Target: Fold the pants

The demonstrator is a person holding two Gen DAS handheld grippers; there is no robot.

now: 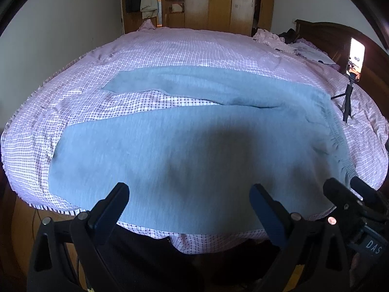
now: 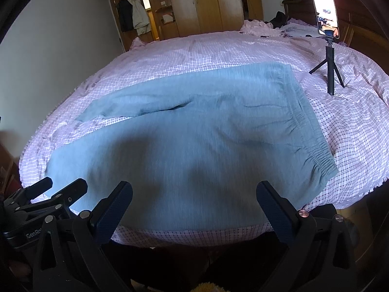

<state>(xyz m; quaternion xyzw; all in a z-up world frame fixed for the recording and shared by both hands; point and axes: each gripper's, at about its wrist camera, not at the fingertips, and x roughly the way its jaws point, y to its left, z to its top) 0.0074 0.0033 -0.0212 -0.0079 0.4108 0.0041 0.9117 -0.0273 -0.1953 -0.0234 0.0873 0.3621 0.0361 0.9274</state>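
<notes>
Bedroom scene at the outset of folding. One pair of grey-blue pants lies spread flat on the checked pink bedsheet, near the bed's near edge, with the elastic waistband to the right and both legs running left. The near leg and the far leg lie apart in an open V with sheet showing between them. Judged from this layout, no fold has been made: joining the legs and folding along the length both remain.

Two handheld grippers hover over the near edge, neither touching cloth. The left gripper has its jaws spread wide and empty. The right gripper is likewise spread and empty.

Other items counted:
- one phone on one tripod, far right
- one wooden wardrobe against the far wall
- two hanging coats beside it
- loose clothing heaped near the headboard, too jumbled to count
</notes>
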